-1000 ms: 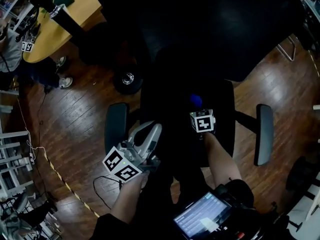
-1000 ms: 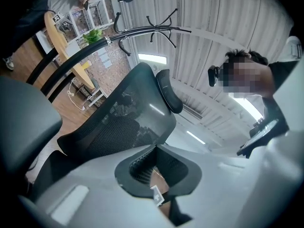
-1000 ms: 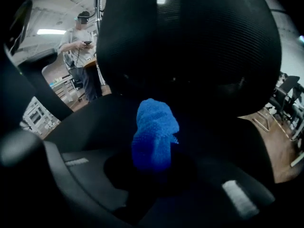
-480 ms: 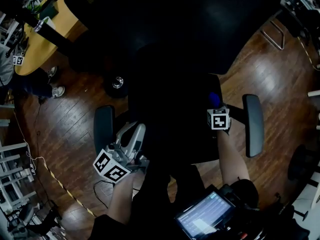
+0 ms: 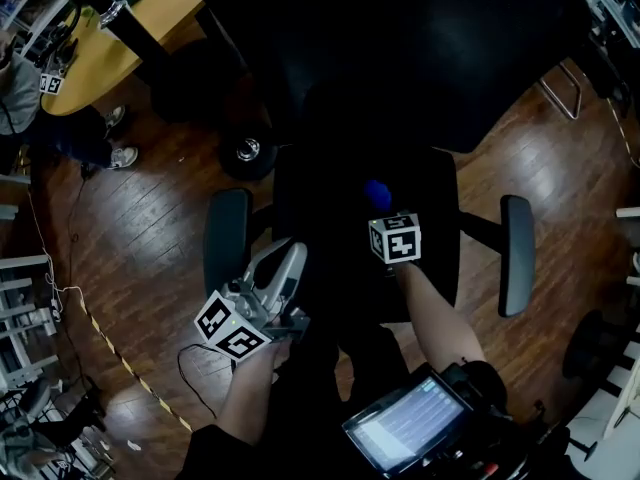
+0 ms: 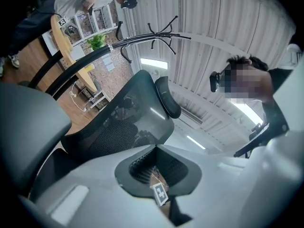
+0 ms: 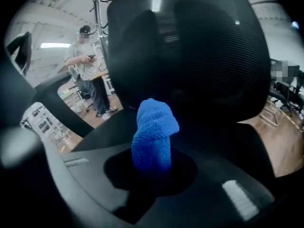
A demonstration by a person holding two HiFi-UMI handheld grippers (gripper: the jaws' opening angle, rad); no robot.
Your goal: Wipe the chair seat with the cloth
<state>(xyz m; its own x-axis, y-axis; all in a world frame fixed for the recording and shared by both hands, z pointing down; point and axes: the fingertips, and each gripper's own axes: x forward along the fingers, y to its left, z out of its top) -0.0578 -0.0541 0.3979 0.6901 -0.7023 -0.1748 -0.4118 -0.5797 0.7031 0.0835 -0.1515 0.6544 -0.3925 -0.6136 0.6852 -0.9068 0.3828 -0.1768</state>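
Over the middle of the black chair seat point(image 5: 320, 193), the right gripper point(image 5: 385, 213) pinches a blue cloth point(image 7: 153, 134) between its closed jaws, the tuft standing out ahead of them (toward the mesh backrest point(image 7: 190, 46)). Its bare forearm point(image 5: 437, 313) reaches straight forward. Off the seat's left edge, beside the armrest point(image 5: 226, 253), the left gripper point(image 5: 290, 260) hangs with its jaws pressed together on nothing. Both marker cubes point(image 5: 398, 238) carry only black-and-white squares; the tablet screen point(image 5: 405, 430) is too small to read.
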